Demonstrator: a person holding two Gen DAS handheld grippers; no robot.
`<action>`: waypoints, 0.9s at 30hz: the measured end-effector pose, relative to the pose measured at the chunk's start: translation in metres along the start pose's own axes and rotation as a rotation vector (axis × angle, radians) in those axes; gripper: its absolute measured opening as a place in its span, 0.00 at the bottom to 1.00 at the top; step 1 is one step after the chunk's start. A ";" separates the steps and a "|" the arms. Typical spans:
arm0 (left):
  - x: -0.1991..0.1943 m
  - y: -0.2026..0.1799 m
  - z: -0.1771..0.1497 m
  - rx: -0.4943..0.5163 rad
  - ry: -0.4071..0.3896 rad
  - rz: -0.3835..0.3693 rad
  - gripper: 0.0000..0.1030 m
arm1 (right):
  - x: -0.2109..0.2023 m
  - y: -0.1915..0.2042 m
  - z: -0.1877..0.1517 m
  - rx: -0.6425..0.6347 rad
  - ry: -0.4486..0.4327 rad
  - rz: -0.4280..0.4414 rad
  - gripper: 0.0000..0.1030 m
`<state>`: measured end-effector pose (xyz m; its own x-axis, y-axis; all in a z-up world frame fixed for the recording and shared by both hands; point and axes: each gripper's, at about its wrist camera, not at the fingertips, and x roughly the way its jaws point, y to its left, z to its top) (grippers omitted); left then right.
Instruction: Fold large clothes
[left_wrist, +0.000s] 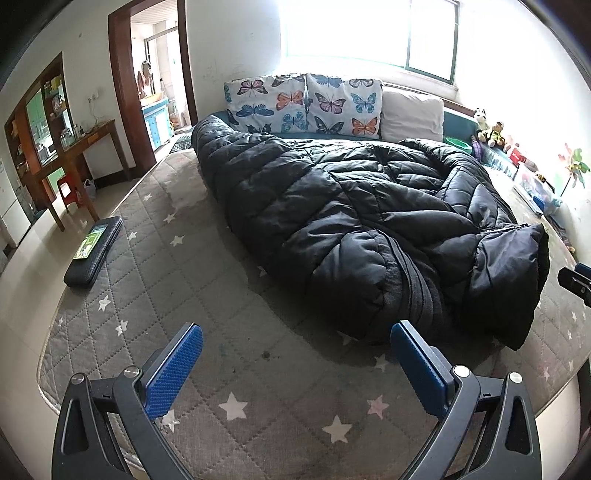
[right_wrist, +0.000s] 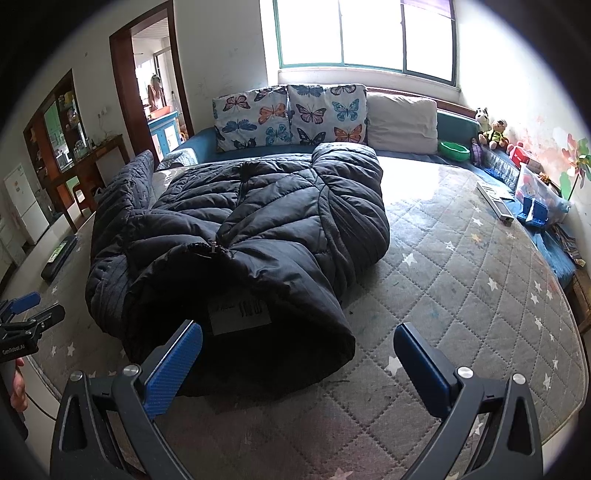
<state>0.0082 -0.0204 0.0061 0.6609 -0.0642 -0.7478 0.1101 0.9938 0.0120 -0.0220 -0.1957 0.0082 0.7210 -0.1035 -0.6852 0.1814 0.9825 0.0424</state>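
Observation:
A large black puffer coat (left_wrist: 354, 218) lies partly folded on the grey star-print mattress (left_wrist: 207, 295), its collar end nearest me. In the right wrist view the coat (right_wrist: 258, 236) shows its open collar with a white label (right_wrist: 240, 312) inside. My left gripper (left_wrist: 297, 339) hovers open over bare mattress, just short of the coat's near edge, holding nothing. My right gripper (right_wrist: 297, 339) is open too, its left finger (right_wrist: 177, 363) beside the collar and its right finger over mattress. The left gripper (right_wrist: 26, 314) also shows at the right wrist view's left edge.
Butterfly pillows (left_wrist: 303, 103) and a cream pillow (left_wrist: 412, 114) line the headboard. A dark case with a green-screened phone (left_wrist: 94, 249) lies near the mattress's left edge. Toys and boxes (right_wrist: 532, 184) crowd the right side. A wooden desk (left_wrist: 74, 162) and doorway stand at left.

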 end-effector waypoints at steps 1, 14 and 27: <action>-0.001 0.000 0.000 0.001 -0.001 0.001 1.00 | 0.000 0.000 0.001 0.000 0.001 -0.001 1.00; -0.004 -0.008 0.004 0.033 -0.011 0.000 1.00 | -0.002 0.002 0.002 -0.004 -0.011 0.001 1.00; -0.002 -0.011 0.009 0.049 -0.003 0.007 1.00 | -0.004 -0.002 0.006 -0.004 -0.017 -0.003 1.00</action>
<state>0.0124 -0.0325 0.0140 0.6643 -0.0577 -0.7452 0.1420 0.9886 0.0500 -0.0208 -0.1984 0.0151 0.7318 -0.1090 -0.6728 0.1812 0.9827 0.0378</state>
